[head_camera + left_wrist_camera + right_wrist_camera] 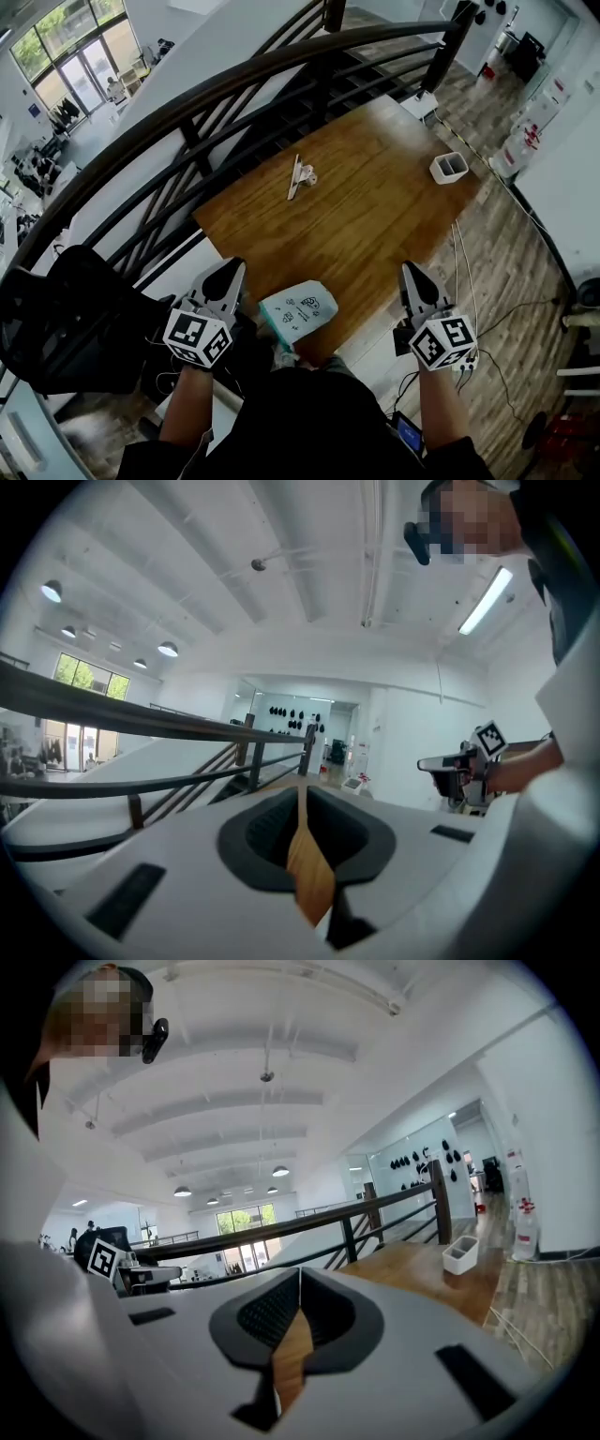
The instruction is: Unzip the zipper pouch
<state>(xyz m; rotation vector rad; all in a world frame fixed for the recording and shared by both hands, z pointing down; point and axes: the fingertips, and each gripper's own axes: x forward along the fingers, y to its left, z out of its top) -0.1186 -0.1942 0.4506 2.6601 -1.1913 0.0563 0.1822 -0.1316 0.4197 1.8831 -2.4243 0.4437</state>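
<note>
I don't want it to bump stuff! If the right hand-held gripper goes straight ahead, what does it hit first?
The right hand-held gripper would probably meet the wooden table showing past its shut jaws; the white box sits off right. Depth is unclear.

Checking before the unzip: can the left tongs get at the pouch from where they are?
Probably yes: the pouch lies at the table's near edge, close beside the left tongs, with nothing between them. Shut and empty, they must open first.
</note>
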